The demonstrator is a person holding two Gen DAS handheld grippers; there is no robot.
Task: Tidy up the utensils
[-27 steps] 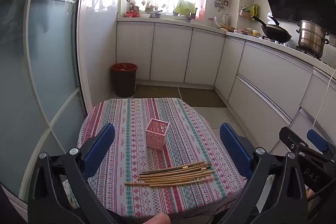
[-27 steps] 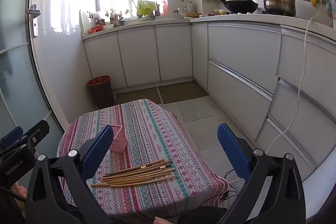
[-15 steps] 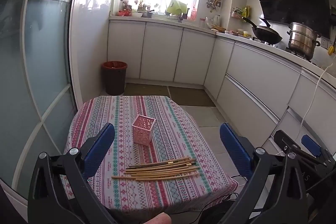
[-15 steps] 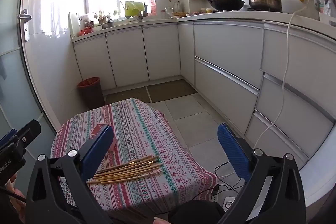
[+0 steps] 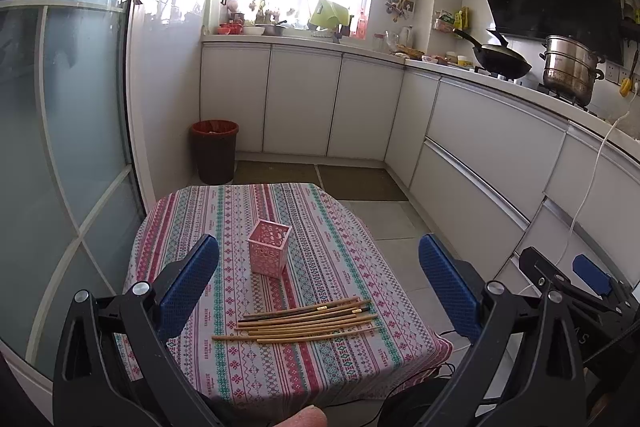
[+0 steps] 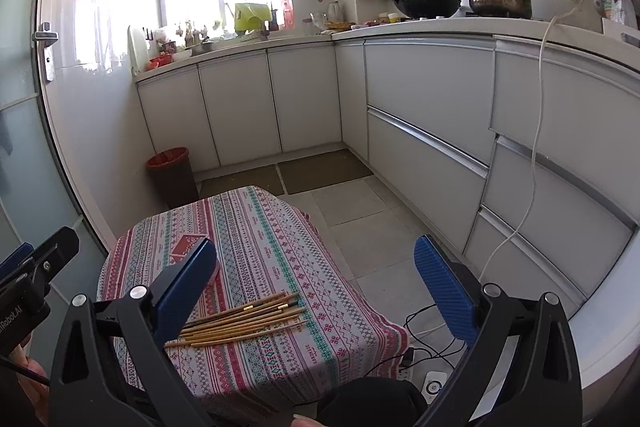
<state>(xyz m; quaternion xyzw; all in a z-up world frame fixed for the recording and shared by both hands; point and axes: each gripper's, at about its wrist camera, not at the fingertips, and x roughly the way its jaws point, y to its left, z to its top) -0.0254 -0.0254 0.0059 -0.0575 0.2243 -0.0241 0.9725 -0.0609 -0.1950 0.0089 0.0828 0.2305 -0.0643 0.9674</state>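
Several wooden chopsticks (image 5: 304, 321) lie in a loose row near the front of a small table with a striped patterned cloth (image 5: 240, 219). A pink square mesh holder (image 5: 269, 247) stands upright behind them, empty as far as I can see. My left gripper (image 5: 320, 279) is open and empty, held well above and in front of the table. My right gripper (image 6: 316, 281) is open and empty too, above the table's right side. In the right wrist view the chopsticks (image 6: 244, 321) show, and the holder (image 6: 188, 245) is mostly hidden behind the left finger.
White kitchen cabinets (image 5: 304, 103) run along the back and right. A dark red bin (image 5: 215, 151) stands on the floor behind the table. A glass door (image 5: 64, 147) is on the left. Cables and a power strip (image 6: 434, 385) lie on the floor at the right.
Both grippers have drawn back and risen from the table, so the table, holder and chopsticks look smaller and lower. Both stay open. Nothing on the table has moved.
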